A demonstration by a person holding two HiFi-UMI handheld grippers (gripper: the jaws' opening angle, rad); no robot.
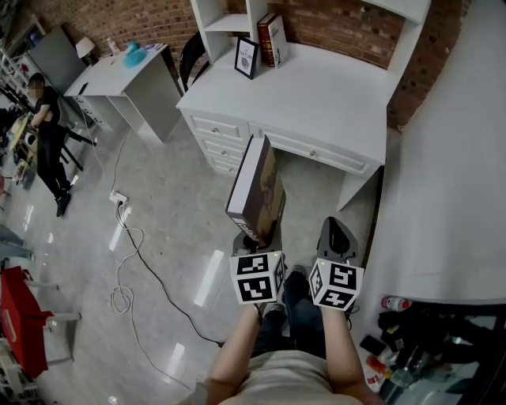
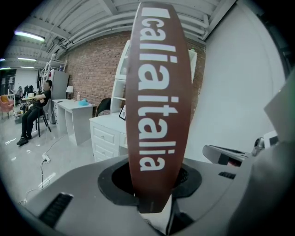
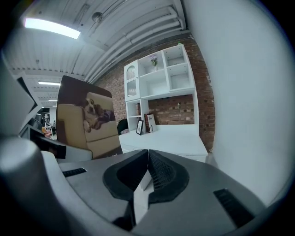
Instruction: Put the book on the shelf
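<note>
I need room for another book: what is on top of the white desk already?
A black-framed picture and a dark upright book stand at the back of the white desk. The rest that shows is bare. The low white shelf board covers the corner beneath it.

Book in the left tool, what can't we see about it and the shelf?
- The book, left gripper view: spine lettering runs off the top edge, so the full title is unknown.
- Its lower end, same view: tucked inside the left tool.
- The shelf, head view: upper levels cut off by the top edge.
- The reddish book by the shelf, head view: too small to read.
</note>
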